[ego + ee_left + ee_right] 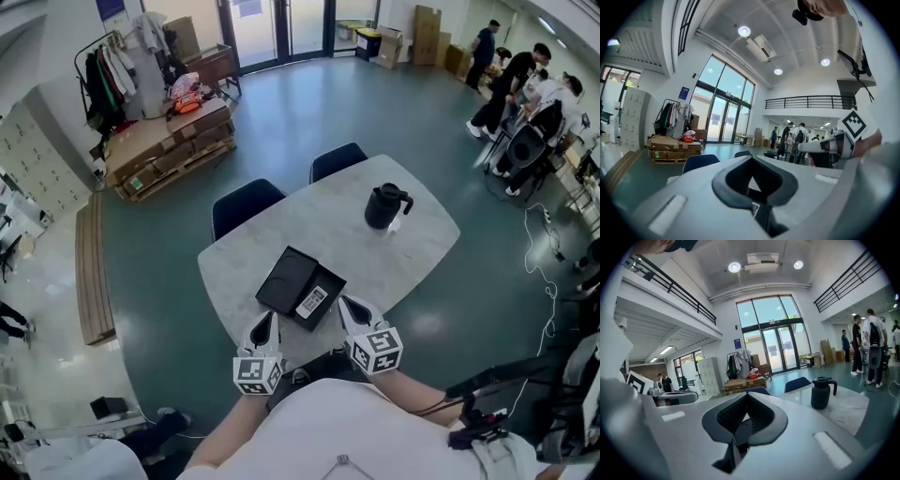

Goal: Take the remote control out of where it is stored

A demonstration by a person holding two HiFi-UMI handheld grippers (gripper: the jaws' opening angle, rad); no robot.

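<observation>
Head view, black box (290, 278) near table (418, 233) edge

Table (356, 253): pale grey stone-look top, rounded corners. Carries two items, well apart: black jug (384, 206) with lid and handle, upright, towards the far right corner; black flat box (287, 280) near the front edge, white label (312, 302) at its right end

Counter (412, 234): pale stone-look top, smooth, faintly mottled, low sheen. Jug (385, 205): black, matt, plastic-looking. Case (286, 279): matt black, with a white paper-like label on one part. Right tool (746, 397): shell of smooth pale-grey plastic; pads (729, 416) dark, finely ribbed. Floor (281, 122): teal, glossy.
</observation>
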